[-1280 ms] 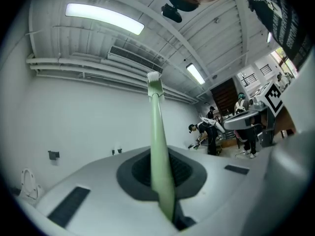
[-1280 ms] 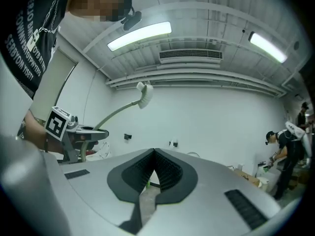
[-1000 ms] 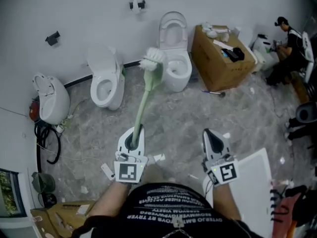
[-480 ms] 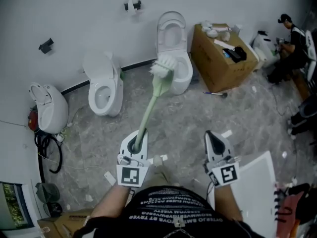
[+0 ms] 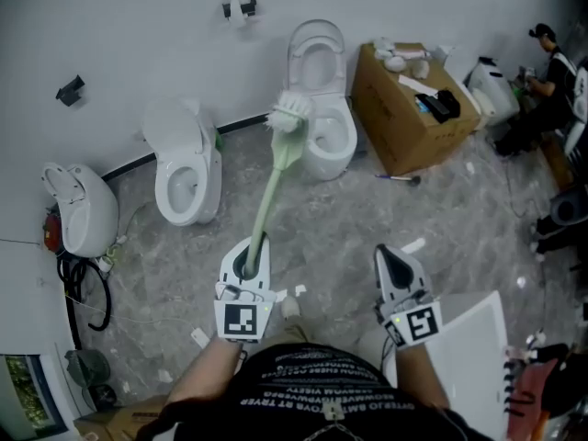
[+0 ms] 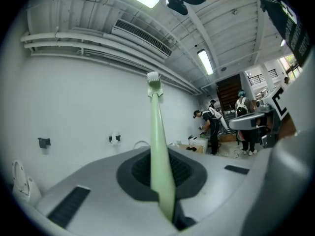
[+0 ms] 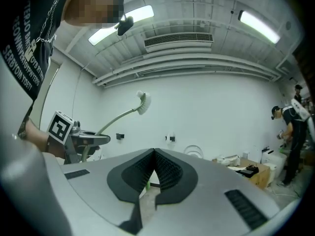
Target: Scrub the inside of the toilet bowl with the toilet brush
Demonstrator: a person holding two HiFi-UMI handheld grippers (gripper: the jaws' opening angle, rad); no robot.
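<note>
Squarely between left gripper [image 5: 248, 263] jaws, toilet brush [image 5: 272, 186] handle, bristles far beyond

Three toilets are lined up along the back edge of the floor [image 5: 441, 219], against the wall [image 5: 147, 35]: the left toilet [image 5: 81, 211], the middle toilet [image 5: 184, 177] and the right toilet [image 5: 329, 136]. A cardboard box [image 5: 404, 122] is set just right of the right toilet. Near the front edge, the toilet brush [image 5: 268, 191] is held in the left gripper [image 5: 246, 266], with the right gripper [image 5: 393, 265] beside it on the right. A person [image 5: 551, 81] is seen in the far right corner.
</note>
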